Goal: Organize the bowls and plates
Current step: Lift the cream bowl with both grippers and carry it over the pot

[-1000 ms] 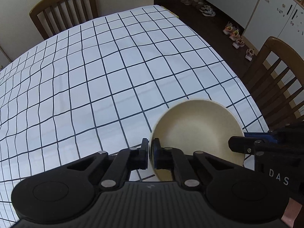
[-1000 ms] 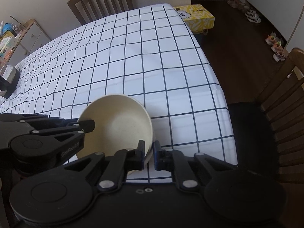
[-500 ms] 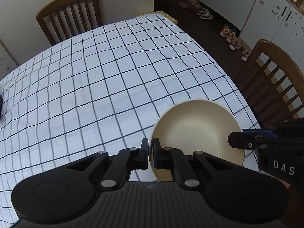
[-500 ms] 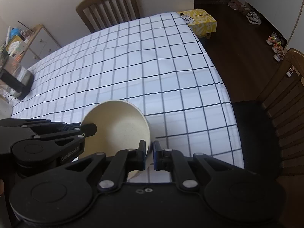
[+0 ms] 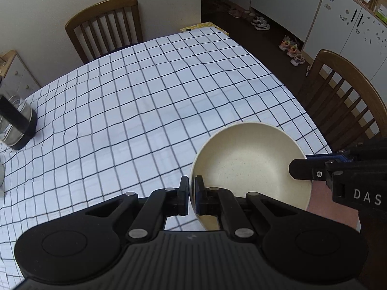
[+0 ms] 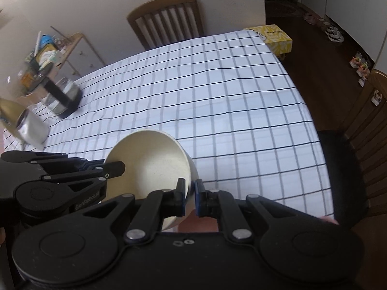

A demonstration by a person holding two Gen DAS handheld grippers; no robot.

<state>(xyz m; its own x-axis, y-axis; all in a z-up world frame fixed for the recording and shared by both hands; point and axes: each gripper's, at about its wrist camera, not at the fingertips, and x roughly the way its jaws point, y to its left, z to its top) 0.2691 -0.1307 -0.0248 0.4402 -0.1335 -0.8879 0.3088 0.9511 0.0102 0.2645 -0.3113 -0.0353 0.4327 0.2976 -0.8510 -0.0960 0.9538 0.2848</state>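
A cream bowl (image 5: pixel 249 166) is held in the air above the near right part of the checked tablecloth (image 5: pixel 145 111). My left gripper (image 5: pixel 191 197) is shut on its left rim. My right gripper (image 6: pixel 191 197) is shut on its right rim; the bowl also shows in the right wrist view (image 6: pixel 150 162). Each gripper appears in the other's view, the right one (image 5: pixel 314 169) at the bowl's right edge, the left one (image 6: pixel 106 169) at its left edge. No plates show.
A steel container with a black band (image 5: pixel 17 123) stands at the table's left edge, also in the right wrist view (image 6: pixel 63 96), with a white cup (image 6: pixel 31 128) near it. Wooden chairs stand at the far side (image 5: pixel 104 24) and the right (image 5: pixel 343 96). A yellow box (image 6: pixel 271 38) lies past the far corner.
Both grippers have risen and drawn back with the bowl between them. More of the table's left side and its containers has come into view.
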